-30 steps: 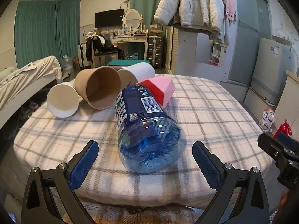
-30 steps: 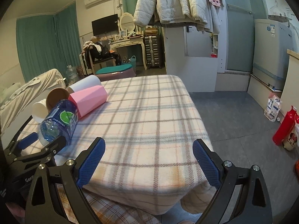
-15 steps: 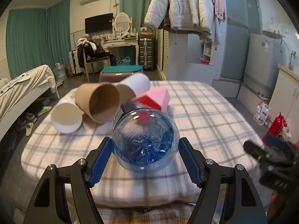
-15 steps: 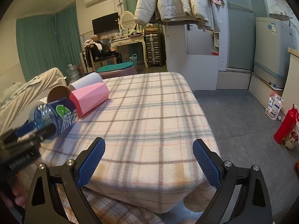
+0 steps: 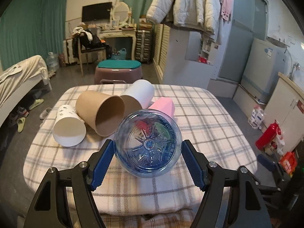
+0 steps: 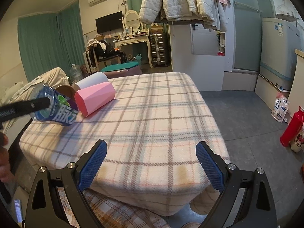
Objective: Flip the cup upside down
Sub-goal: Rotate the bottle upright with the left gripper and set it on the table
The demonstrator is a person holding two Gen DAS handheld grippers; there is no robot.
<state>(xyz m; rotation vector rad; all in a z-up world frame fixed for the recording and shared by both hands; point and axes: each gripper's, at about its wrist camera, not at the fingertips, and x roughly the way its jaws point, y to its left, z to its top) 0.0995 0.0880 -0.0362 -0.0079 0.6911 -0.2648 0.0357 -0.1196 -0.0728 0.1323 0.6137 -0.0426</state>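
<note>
A blue plastic water bottle [image 5: 148, 144] fills the centre of the left wrist view, base toward the camera. My left gripper [image 5: 147, 144] is shut on it, one blue pad on each side of the base. In the right wrist view the bottle [image 6: 55, 106] hangs tilted over the table's left edge, a black finger [image 6: 24, 106] across it. Behind it several cups lie on their sides: a brown paper cup [image 5: 100, 112], a white cup [image 5: 68, 127], a white cup with a brown inside [image 5: 138, 95] and a pink faceted cup [image 5: 163, 106]. My right gripper [image 6: 151, 146] is open over the near table edge.
The plaid-covered table [image 6: 161, 117] has bare cloth across its middle and right. A red bottle [image 6: 292, 129] and a bag stand on the floor at right. A purple stool with a teal cushion [image 5: 117, 70] sits behind the table, a bed at far left.
My left gripper moved in around the bottle's base and shut on it, then raised it off the cloth. The right gripper stayed open and hardly moved.
</note>
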